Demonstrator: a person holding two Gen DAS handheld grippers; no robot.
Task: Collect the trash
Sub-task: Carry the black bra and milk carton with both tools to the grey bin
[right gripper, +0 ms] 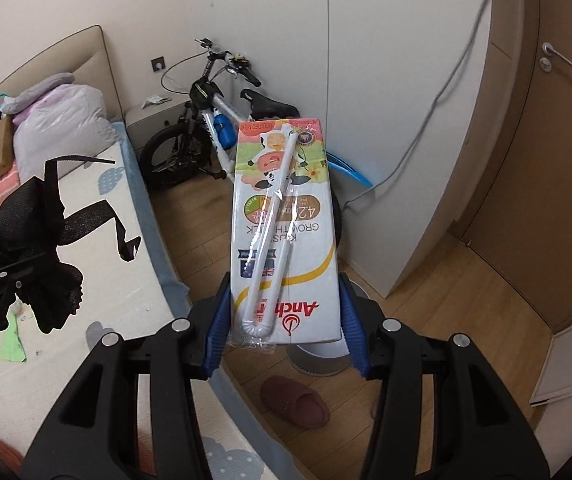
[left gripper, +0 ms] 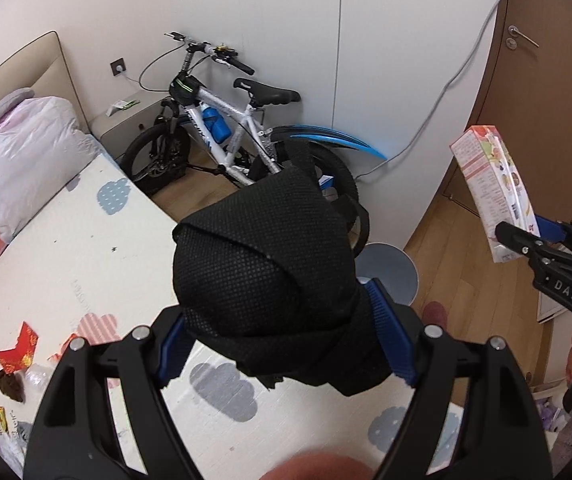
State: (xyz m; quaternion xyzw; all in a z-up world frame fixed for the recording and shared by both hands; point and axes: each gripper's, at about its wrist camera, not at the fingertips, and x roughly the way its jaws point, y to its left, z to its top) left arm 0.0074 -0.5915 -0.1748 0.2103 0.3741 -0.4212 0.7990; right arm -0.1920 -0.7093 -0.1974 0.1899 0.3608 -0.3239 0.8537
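My left gripper is shut on a bunched black fabric bag, held above the cloud-patterned mat; the same bag hangs at the left of the right wrist view, its straps dangling. My right gripper is shut on a milk carton with a wrapped white straw on its face. In the left wrist view that carton stands at the far right, clamped by the right gripper. Loose trash lies on the mat: a red packet, a brown scrap, a green paper.
A bicycle leans against the white wardrobe. A round grey bin stands on the wooden floor beside the mat, a slipper near it. Bedding in a plastic bag lies at the headboard. A brown door is at the right.
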